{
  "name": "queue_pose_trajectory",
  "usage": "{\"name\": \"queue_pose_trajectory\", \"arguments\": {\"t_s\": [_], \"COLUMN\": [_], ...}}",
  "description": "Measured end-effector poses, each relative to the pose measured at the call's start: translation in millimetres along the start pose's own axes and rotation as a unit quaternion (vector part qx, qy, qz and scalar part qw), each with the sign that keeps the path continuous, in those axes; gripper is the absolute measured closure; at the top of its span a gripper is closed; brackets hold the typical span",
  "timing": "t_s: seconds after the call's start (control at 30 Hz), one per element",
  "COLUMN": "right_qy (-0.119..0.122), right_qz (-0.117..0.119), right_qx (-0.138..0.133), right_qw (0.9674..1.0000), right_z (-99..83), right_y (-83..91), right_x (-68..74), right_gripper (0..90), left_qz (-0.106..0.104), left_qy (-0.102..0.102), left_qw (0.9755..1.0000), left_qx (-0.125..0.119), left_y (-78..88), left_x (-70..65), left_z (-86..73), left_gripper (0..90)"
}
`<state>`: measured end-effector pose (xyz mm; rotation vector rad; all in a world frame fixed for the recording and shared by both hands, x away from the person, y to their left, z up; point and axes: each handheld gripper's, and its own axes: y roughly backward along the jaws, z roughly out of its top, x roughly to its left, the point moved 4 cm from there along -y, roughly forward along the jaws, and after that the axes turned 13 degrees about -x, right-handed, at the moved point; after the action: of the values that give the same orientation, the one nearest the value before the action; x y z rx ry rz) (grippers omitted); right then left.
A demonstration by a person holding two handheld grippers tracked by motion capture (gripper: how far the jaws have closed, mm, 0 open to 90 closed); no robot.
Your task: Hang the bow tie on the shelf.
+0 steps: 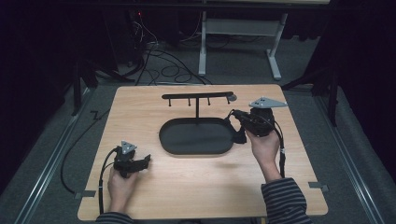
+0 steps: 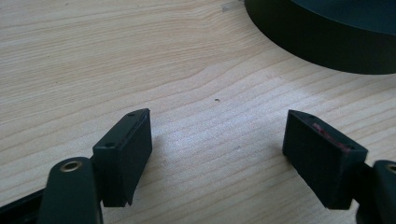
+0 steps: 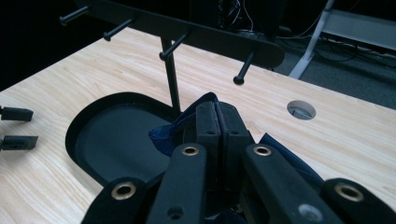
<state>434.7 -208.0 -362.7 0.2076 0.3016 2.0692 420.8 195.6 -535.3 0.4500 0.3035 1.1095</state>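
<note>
A black oval tray (image 1: 162, 138) lies mid-table, and a black rack (image 1: 196, 95) with several pegs stands on a thin post at its back edge. My right gripper (image 1: 235, 115) hovers at the tray's right end, below the rack's right tip. It is shut on a dark blue cloth (image 3: 164, 135) that bunches around the jaws and hangs down (image 1: 239, 136). In the right gripper view the rack bar (image 3: 187, 30) crosses just ahead of the shut gripper (image 3: 217, 116). My left gripper (image 1: 145, 161) rests low near the table's front left, open (image 2: 217, 140), bare wood between its jaws.
The tray's dark wall (image 2: 317, 42) lies ahead and to the right of the left gripper. A round hole (image 3: 301, 109) pierces the tabletop beyond the rack's right end. Cables and a desk frame (image 1: 275, 46) sit on the floor behind the table. Bare wood spans the front (image 1: 201, 186).
</note>
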Motion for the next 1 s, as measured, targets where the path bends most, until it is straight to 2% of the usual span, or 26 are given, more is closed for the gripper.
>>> {"name": "queue_pose_trajectory", "arguments": {"t_s": [0.4, 0.63, 0.77, 1.0], "right_qy": [-0.005, 0.003, 0.015, 0.004], "right_qz": [-0.005, -0.009, -0.016, -0.017], "right_qx": [0.000, -0.003, -0.002, -0.003], "right_qw": [1.0000, 1.0000, 0.9998, 0.9998], "right_z": [8.0, 15.9, 20.6, 24.0], "right_y": [-15.3, -23.5, -27.5, -36.2], "right_x": [-2.4, -2.7, -4.0, -9.6], "right_gripper": [90.0, 90.0, 90.0, 90.0], "left_qz": [0.000, 0.000, 0.000, 0.000], "left_qy": [0.000, 0.000, 0.000, 0.000], "left_qw": [1.0000, 1.0000, 1.0000, 1.0000], "left_qx": [0.000, 0.000, 0.000, 0.000], "left_y": [-0.1, -0.1, -0.2, -0.2], "left_x": [-0.1, -0.1, -0.1, -0.1], "left_z": [0.1, 0.1, 0.1, 0.1], "left_gripper": [24.3, 24.3, 24.3, 24.3]}}
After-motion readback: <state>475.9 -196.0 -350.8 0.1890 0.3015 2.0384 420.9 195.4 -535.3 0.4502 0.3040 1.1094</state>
